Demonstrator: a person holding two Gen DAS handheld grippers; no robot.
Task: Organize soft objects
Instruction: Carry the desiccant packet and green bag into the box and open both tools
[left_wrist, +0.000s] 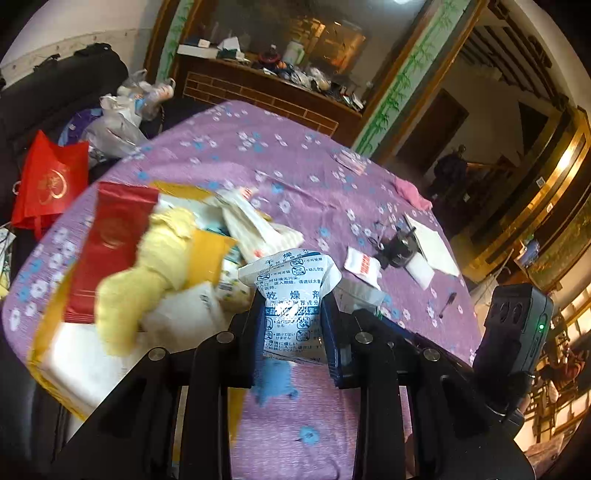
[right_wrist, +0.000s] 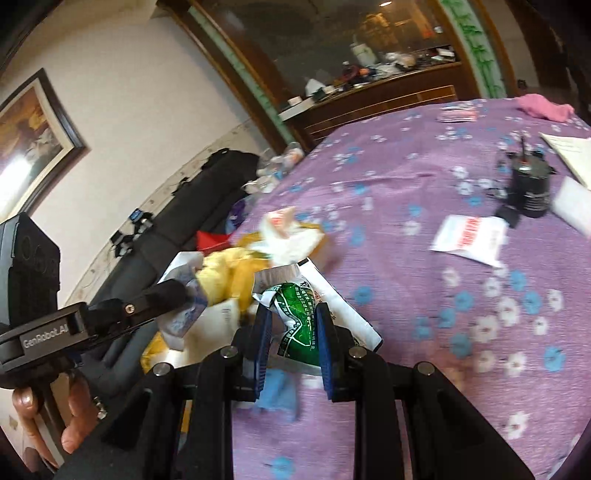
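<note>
Left wrist view: left gripper jaws clenched on desiccant sachet, above bench, pile at nine o'clock. Right gripper pinching green packet. Could slip mid-carry: crinkly film, shallow pinch.

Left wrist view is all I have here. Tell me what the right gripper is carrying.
Observer: The right gripper is shut on a green and white packet, crumpled between its blue pads.
Operator: Describe how my left gripper looks from that side.
Observer: The left gripper comes in from the left of the right wrist view, shut on the blue and white desiccant packet, above the pile of soft goods.
Operator: Report anything behind me that I can't see.
Observer: A framed picture hangs on the white wall left of the purple floral tablecloth, and bare fingers grip the left handle.
</note>
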